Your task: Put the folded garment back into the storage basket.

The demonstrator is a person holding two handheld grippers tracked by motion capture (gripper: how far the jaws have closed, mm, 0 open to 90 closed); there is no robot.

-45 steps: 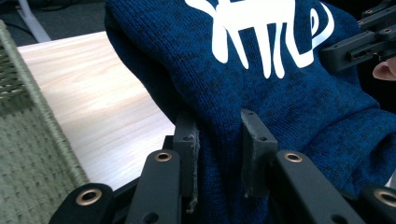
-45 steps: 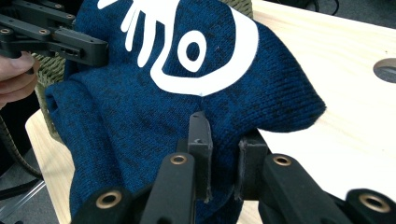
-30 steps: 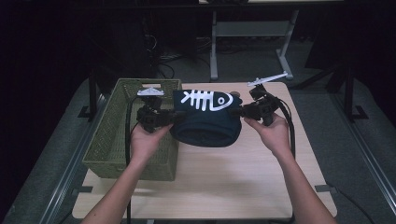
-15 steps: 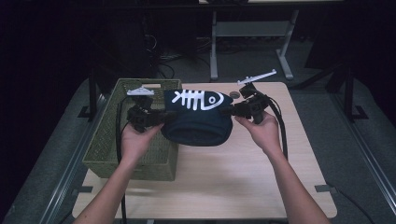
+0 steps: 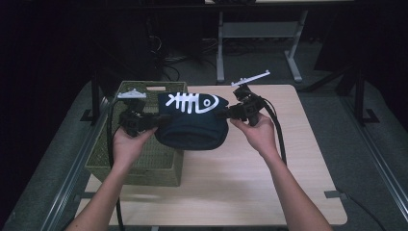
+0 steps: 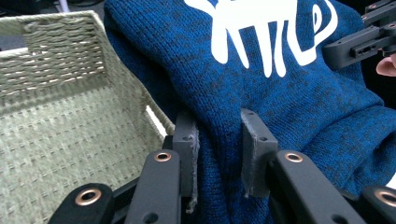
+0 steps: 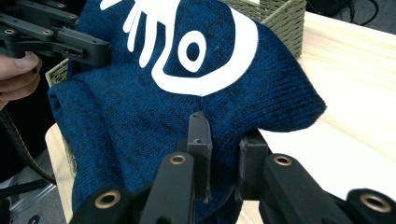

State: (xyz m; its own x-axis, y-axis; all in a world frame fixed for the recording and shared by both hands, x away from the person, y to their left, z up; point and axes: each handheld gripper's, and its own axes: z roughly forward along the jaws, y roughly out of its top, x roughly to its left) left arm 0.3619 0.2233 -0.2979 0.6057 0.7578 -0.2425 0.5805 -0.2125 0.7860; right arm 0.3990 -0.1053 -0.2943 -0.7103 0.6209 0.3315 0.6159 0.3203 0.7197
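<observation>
Knitwear fills the middle of the high view: a folded dark blue sweater (image 5: 192, 126) with a white fishbone print hangs between my two grippers, above the seam where the woven basket (image 5: 144, 156) meets the wooden table (image 5: 269, 173). My left gripper (image 5: 153, 124) sits left of centre in that frame, its jaws closed on the sweater's left edge; in the left gripper view a thick fold of blue knit (image 6: 280, 93) is squeezed between my two pads, with the pale green basket (image 6: 60, 116) open in the left half of the frame. My right gripper (image 5: 225, 113) sits just right of centre in the high view, likewise clamped on the sweater's right edge; in the right gripper view the cloth (image 7: 140, 126) bunches between the pads, the fish's eye printed at top centre, bare tabletop (image 7: 355, 93) on the right and a corner of the basket (image 7: 285, 18) at upper right.
</observation>
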